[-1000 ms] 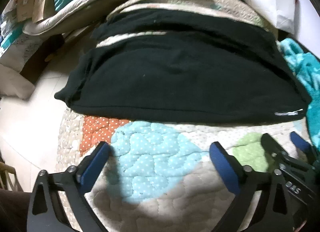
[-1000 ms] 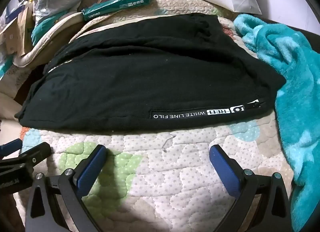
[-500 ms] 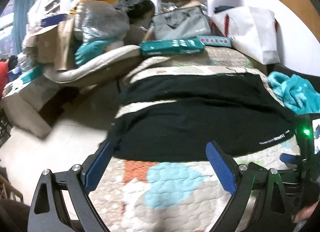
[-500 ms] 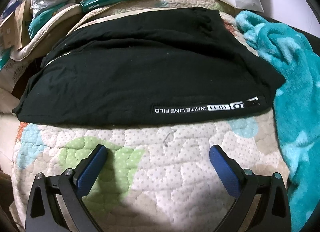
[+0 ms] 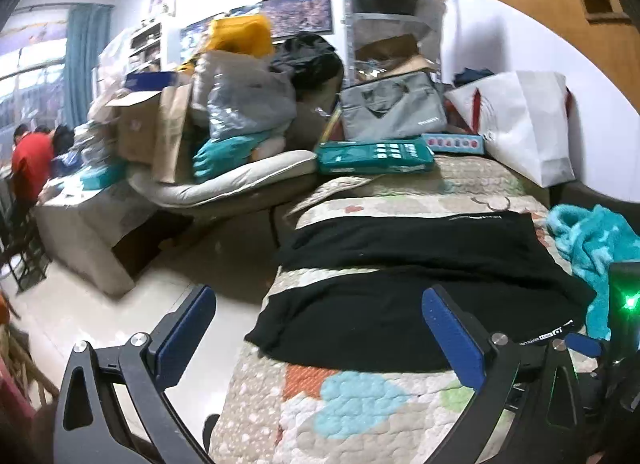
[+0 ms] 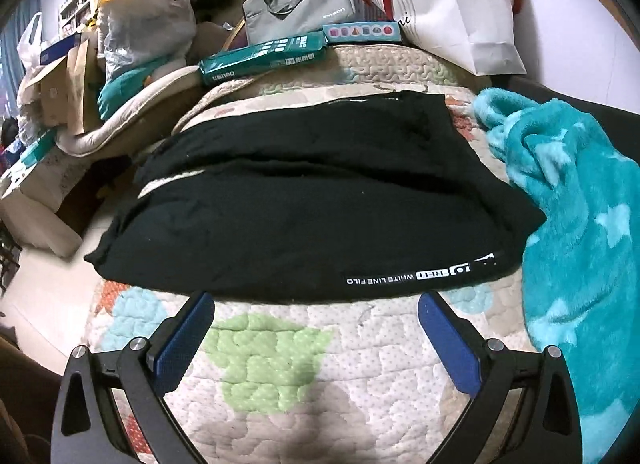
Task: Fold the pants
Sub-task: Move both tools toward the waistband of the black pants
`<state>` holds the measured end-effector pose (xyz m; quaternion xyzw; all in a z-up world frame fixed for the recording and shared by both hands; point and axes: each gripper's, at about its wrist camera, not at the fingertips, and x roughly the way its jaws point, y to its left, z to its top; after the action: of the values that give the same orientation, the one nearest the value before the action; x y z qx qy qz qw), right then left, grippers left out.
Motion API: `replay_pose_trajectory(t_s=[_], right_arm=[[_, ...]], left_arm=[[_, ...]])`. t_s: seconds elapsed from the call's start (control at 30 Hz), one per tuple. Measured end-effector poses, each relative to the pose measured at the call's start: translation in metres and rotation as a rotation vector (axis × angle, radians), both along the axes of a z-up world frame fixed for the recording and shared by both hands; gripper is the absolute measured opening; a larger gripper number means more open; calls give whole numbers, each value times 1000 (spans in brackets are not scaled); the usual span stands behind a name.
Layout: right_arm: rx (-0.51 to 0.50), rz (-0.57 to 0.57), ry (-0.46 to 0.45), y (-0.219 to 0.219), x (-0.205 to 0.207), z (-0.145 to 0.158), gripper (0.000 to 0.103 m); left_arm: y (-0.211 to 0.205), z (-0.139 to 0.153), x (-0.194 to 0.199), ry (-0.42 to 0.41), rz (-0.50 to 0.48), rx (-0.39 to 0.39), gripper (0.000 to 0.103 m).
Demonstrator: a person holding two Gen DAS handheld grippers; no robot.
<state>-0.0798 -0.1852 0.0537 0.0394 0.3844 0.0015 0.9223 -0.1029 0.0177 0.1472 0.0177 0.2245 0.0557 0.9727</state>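
Both tongs empty. Right tongs [image 6: 314, 330] spread wide over the quilted bedspread [image 6: 280, 364], tipped down; the black pants [image 6: 304, 216] lie flat just beyond the tips, printed white band nearest the right pad. Left tongs [image 5: 316, 328] also wide, jaws just opened further with nothing between them, aimed shallower, toward the pants' left end and the floor past it. Teal fleece blanket [image 6: 568, 232] lies to the right, touching the pants. Judgement: legs not yet stacked; pinch the near edge at both ends together, lift evenly, carry it onto the far leg, avoiding the quilt.
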Motion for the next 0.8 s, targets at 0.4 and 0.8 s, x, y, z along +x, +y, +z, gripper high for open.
replay_pose_trajectory(t_s=[0.4, 0.8], right_arm=[[-165, 82, -85, 27, 14, 17, 103], [-88, 121, -7, 23, 20, 22, 103]], left_arm=[[33, 8, 34, 16, 85, -44, 103], [44, 2, 52, 52, 110, -90, 103]])
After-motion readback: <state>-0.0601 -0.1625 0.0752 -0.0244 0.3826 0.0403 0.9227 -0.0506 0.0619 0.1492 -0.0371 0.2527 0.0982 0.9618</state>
